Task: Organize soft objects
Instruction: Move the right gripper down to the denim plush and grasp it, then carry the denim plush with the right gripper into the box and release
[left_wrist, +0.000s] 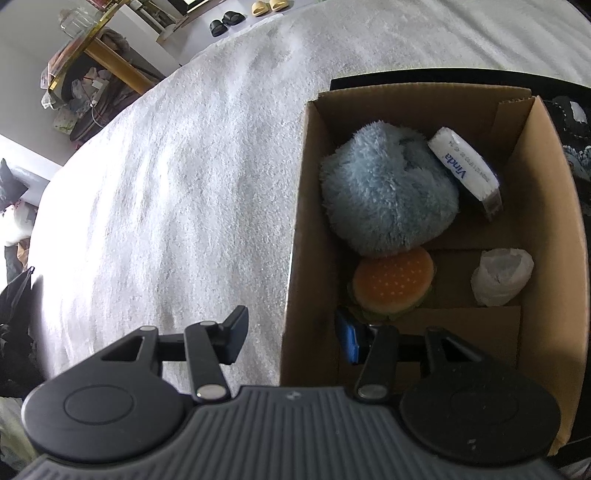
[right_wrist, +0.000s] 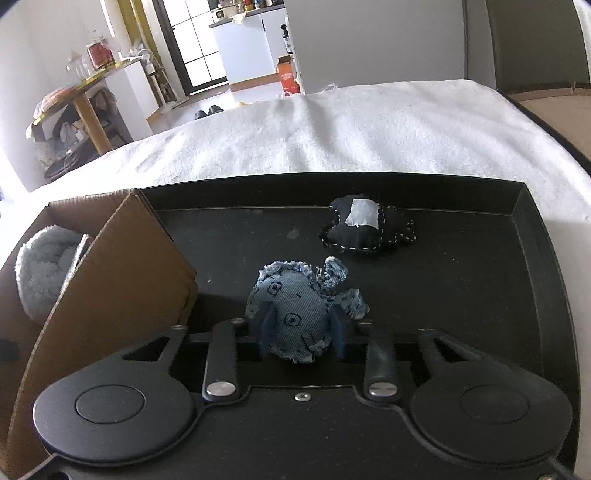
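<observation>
In the right wrist view my right gripper (right_wrist: 303, 330) is shut on a small blue denim stuffed toy (right_wrist: 295, 299), its blue pads pressing both sides. The toy is over the black tray (right_wrist: 480, 280); whether it is lifted off I cannot tell. A black stitched toy with a white patch (right_wrist: 369, 229) lies farther back on the tray. In the left wrist view my left gripper (left_wrist: 293, 332) is open, one finger on each side of the left wall of the cardboard box (left_wrist: 546, 206). Inside the box lie a fluffy pale blue plush (left_wrist: 384, 192), a burger plush (left_wrist: 393, 284), a tissue pack (left_wrist: 465, 166) and a crumpled white bag (left_wrist: 502, 277).
The cardboard box (right_wrist: 122, 266) stands at the tray's left end, on a white fleecy cover (right_wrist: 332, 136). The white fleecy cover (left_wrist: 177, 192) spreads wide to the left of the box. Behind it are a gold-legged table (right_wrist: 88, 110), shoes (right_wrist: 208, 112) on the floor and an orange carton (right_wrist: 288, 75).
</observation>
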